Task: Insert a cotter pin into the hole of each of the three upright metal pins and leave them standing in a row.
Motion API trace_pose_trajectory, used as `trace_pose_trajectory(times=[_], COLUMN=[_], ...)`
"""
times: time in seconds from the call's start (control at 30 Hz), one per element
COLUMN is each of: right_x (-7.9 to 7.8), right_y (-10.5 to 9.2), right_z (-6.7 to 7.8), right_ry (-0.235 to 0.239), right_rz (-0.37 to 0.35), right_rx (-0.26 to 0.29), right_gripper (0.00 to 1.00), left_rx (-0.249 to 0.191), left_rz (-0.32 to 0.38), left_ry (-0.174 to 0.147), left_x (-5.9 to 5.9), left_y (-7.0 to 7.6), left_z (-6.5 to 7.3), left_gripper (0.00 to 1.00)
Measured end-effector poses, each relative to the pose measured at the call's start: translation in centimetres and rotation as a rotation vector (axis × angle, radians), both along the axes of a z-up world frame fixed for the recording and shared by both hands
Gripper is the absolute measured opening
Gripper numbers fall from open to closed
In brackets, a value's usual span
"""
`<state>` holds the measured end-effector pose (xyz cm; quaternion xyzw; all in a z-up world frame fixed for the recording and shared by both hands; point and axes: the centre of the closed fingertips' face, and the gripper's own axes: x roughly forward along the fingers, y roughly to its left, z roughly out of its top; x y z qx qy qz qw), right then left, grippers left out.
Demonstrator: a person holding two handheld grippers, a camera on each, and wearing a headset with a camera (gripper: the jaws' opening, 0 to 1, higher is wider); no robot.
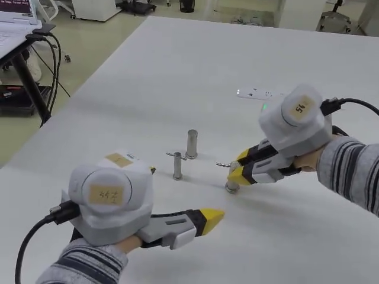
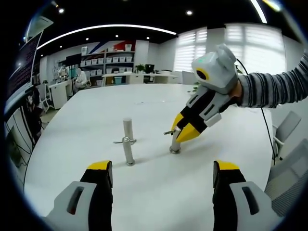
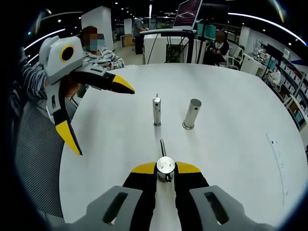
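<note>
Three upright metal pins stand on the white table (image 1: 148,83). The far pin (image 1: 192,144) (image 2: 127,126) (image 3: 192,113) is plain. A cotter pin (image 1: 172,155) (image 2: 124,141) crosses the middle pin (image 1: 177,167) (image 2: 128,153) (image 3: 157,110). My right gripper (image 1: 235,173) (image 2: 184,130) (image 3: 165,175) is shut on the third pin (image 1: 232,186) (image 2: 175,144) (image 3: 165,166), and a cotter pin (image 1: 222,164) (image 3: 163,145) sticks out of its top. My left gripper (image 1: 182,194) (image 2: 162,169) (image 3: 103,120) is open and holds nothing, a short way in front of the pins.
A flat white strip (image 1: 260,93) lies on the table beyond the right gripper. The table's left edge (image 1: 65,100) drops to the floor, with a desk, a laptop (image 1: 18,18) and cables there. Other people sit at desks in the background.
</note>
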<state>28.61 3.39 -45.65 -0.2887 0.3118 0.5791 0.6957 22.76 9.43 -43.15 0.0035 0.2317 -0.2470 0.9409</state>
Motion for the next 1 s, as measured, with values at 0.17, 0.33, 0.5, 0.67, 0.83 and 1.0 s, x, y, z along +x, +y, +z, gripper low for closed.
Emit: trace_pose_trajectory(times=[0.17, 0.33, 0.5, 0.67, 0.83, 1.0], right_x=[0.19, 0.6, 0.72, 0.67, 0.6, 0.65], right_y=[0.05, -0.09, -0.22, -0.22, -0.18, -0.22], right_z=[-0.05, -0.15, -0.15, -0.19, -0.16, -0.18], right_ry=[0.005, 0.01, 0.013, 0.009, 0.006, 0.002], right_rz=[0.004, -0.006, -0.001, 0.002, 0.003, -0.001], right_rx=[0.001, 0.006, 0.013, 0.013, 0.013, 0.006], right_gripper=[0.08, 0.09, 0.09, 0.09, 0.09, 0.12], left_rx=[-0.001, -0.002, -0.01, -0.007, -0.008, -0.005], left_rz=[-0.002, -0.003, -0.003, -0.005, -0.005, -0.009], left_ry=[0.002, 0.006, 0.014, 0.02, 0.025, 0.028], left_x=[0.0, -0.05, -0.12, -0.16, -0.19, -0.26], left_y=[-0.03, -0.09, -0.12, -0.16, -0.15, -0.27], left_z=[-0.07, -0.13, -0.2, -0.36, -0.46, -0.5], left_gripper=[0.84, 0.84, 0.84, 0.84, 0.84, 0.84])
